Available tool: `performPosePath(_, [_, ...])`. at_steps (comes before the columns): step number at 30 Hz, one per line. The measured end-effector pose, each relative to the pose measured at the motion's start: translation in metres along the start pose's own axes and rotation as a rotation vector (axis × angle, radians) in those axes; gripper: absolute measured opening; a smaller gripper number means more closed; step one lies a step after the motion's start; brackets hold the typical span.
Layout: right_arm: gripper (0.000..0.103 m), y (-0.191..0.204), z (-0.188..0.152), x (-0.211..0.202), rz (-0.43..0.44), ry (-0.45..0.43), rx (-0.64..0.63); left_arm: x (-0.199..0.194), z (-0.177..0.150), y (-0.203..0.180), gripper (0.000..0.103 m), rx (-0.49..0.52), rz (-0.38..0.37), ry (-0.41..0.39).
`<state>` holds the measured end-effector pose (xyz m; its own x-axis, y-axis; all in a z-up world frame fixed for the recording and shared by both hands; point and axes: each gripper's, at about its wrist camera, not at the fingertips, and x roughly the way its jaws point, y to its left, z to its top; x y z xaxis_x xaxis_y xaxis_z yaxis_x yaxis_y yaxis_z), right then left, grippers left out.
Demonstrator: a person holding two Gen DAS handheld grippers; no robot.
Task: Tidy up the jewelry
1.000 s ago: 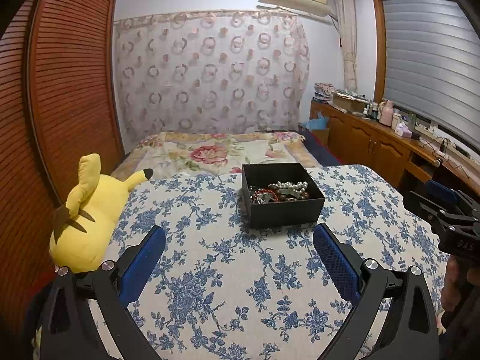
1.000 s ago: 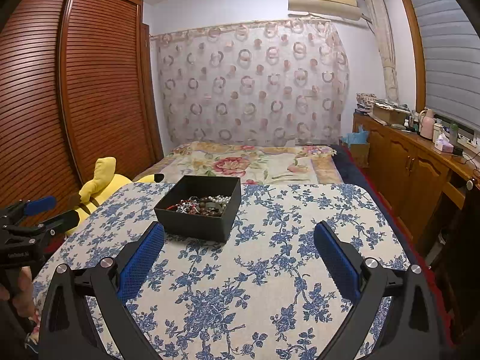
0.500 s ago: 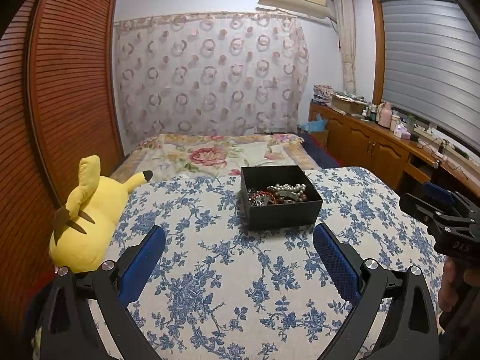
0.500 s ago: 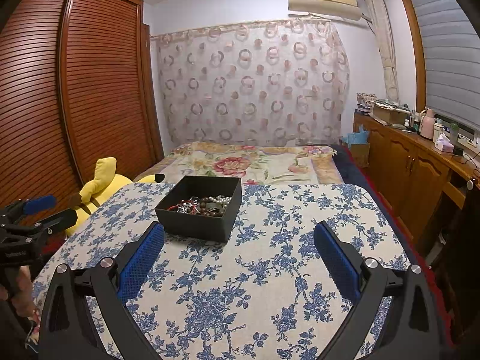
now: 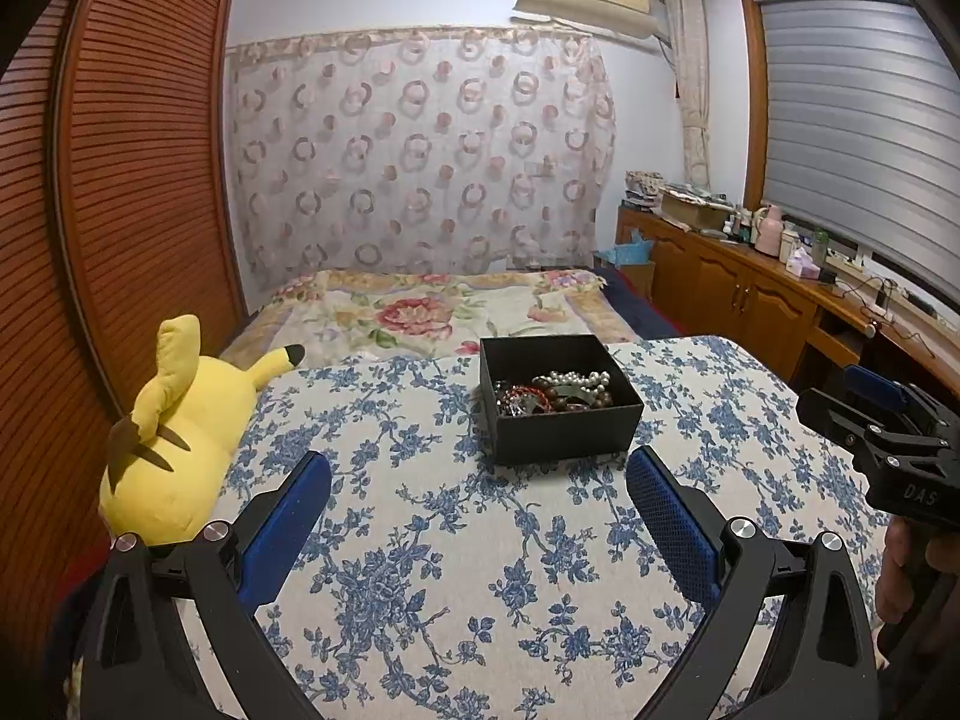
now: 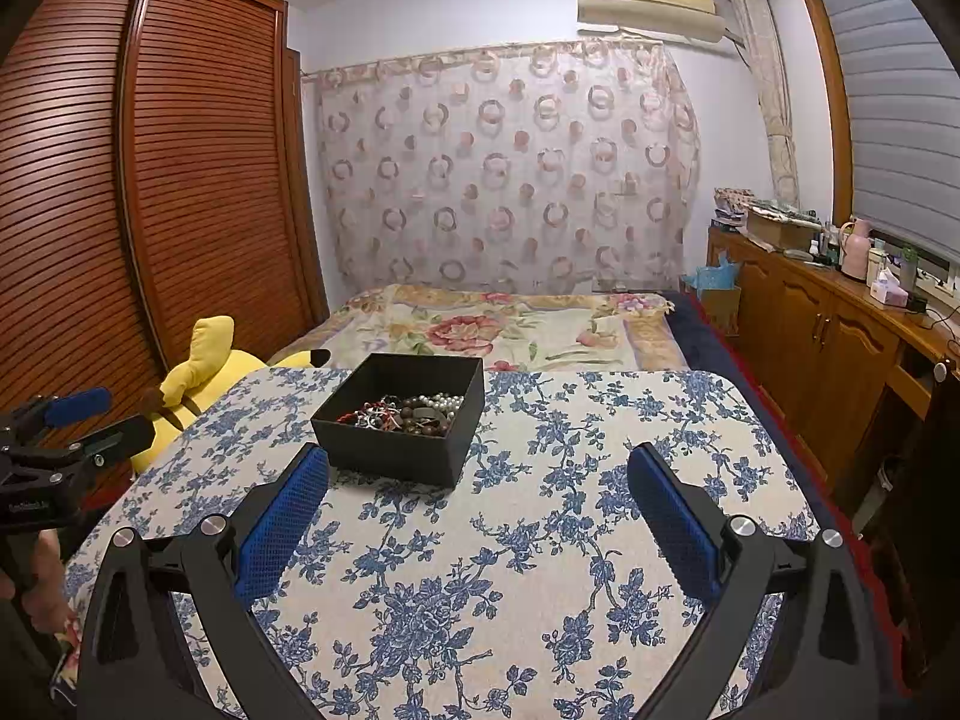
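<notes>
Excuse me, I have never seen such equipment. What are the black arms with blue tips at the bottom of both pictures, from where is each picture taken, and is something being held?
There is no robot here. A person holds a hand tool in each hand, and each tool carries its own wide-angle camera looking forward along its two blue-padded fingers. One picture comes from the left tool, the other from the right tool. Each camera also catches the other tool at the edge of its picture.

Both tools are open and hold nothing. They are over a table covered with a blue floral cloth. On it stands an open black box with a tangle of jewelry inside: pearls and dark and red beads. A yellow plush toy lies beside the table, on the left.
</notes>
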<state>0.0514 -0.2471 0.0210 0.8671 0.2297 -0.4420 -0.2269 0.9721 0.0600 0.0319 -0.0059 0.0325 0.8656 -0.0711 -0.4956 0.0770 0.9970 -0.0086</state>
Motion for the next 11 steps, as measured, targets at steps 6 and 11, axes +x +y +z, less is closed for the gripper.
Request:
performPosePath(6, [0.1, 0.0, -0.0002, 0.0, 0.0, 0.0, 0.001, 0.0003, 0.0002, -0.0001, 0.095, 0.0, 0.003, 0.001])
performPosePath(11, [0.1, -0.0002, -0.0002, -0.0001, 0.0, -0.001, 0.0, 0.0012, 0.0014, 0.0005, 0.095, -0.003, -0.001, 0.003])
